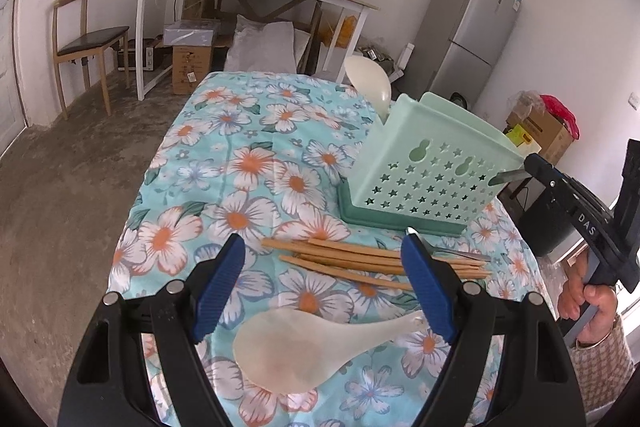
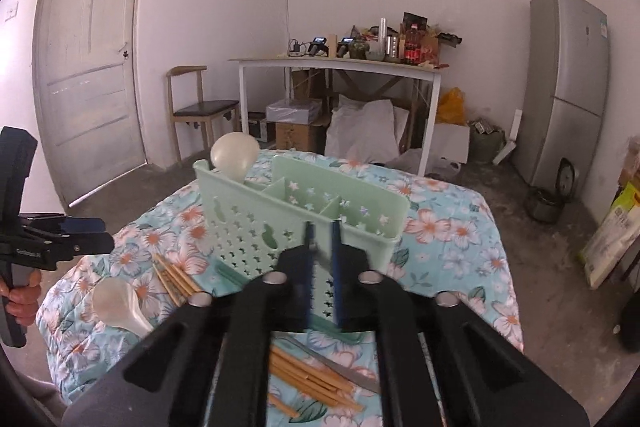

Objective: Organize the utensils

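From the left wrist view, the left hand-held gripper (image 1: 324, 279) hangs over the flowered blue cloth surface (image 1: 248, 131) with its two blue pads (image 1: 218, 291) standing well apart and nothing between them. Just beneath lies one translucent white plastic rice paddle (image 1: 288, 351), its handle running right under the right-hand pad. Beyond it sits a loose bundle of bamboo chopsticks (image 1: 360, 259), about six or so, though they overlap too much to count surely, with one metal utensil (image 1: 452, 253) lying at their right end. Further back stands one mint-green plastic utensil caddy with star-shaped holes (image 1: 432, 171), and a second white paddle (image 1: 370, 81) stands in its far-left compartment. At the right edge the right hand-held gripper (image 1: 498, 179) shows from the side, its tips together on a thin grey metal piece, beside the caddy's wall.

The right wrist view shows what the first cannot: the caddy (image 2: 248, 227) has three compartments inside, the paddle (image 2: 234, 153) upright in the leftmost. The right hand-held gripper (image 2: 322, 227) is clamped on a slim metal blade near the caddy's near wall. The lying paddle (image 2: 118, 305) and chopsticks (image 2: 176, 279) sit left; more chopsticks and one grey metal utensil (image 2: 340, 367) lie beneath. The left hand-held gripper (image 2: 86, 233) and a hand (image 2: 24, 297) appear far left.
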Motion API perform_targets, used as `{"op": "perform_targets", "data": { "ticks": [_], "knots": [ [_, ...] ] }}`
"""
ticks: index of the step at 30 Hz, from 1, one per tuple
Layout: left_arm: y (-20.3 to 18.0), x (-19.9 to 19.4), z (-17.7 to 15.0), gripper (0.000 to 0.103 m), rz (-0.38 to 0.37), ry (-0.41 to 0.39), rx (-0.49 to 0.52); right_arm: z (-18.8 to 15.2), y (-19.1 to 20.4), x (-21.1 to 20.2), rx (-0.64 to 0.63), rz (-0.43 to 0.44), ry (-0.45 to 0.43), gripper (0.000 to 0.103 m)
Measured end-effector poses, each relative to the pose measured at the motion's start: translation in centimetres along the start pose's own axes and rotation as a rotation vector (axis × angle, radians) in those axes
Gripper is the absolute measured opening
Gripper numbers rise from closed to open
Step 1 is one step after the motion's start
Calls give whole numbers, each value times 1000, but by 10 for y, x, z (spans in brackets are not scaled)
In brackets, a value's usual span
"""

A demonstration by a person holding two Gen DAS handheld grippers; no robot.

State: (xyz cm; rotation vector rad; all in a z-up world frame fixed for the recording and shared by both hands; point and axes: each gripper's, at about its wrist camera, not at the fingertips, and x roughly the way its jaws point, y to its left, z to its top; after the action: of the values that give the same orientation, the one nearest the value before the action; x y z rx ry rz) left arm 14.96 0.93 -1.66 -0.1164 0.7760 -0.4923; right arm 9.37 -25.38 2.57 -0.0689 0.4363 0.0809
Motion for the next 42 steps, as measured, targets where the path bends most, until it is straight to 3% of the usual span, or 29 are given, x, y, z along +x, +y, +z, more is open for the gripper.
{"op": "perform_targets", "data": {
  "ticks": [6, 12, 16, 17, 21, 26, 30, 36, 42],
  "knots": [
    [0, 7, 2, 78, 0, 9, -8, -10, 9, -5, -62, -41, -35, 1],
    [-6, 8, 3, 78, 5, 8, 2, 1, 6, -7, -36, -24, -70, 1],
    [-8, 4, 3, 78, 11, -4, 3, 2, 0, 0, -9, 13, -28, 3],
    [-8, 3, 3, 78, 12, -5, -1, 2, -4, 0, 16, 27, -15, 5],
    [-11, 2, 2, 78, 15, -3, -1, 2, -16, -20, 84, 49, -67, 46],
    [-11, 1, -1, 78, 32, 13, -6, 0, -33, -53, 170, 66, -123, 56],
    [-6, -1, -5, 78, 52, 23, -18, -17, -49, -55, 274, 27, -32, 56],
    [5, -13, -14, 78, 92, 24, -30, -66, -49, -32, 459, 43, 191, 56],
    [15, -21, -33, 78, 95, 45, -51, -84, -21, -19, 455, 68, 306, 55]
  ]
}}
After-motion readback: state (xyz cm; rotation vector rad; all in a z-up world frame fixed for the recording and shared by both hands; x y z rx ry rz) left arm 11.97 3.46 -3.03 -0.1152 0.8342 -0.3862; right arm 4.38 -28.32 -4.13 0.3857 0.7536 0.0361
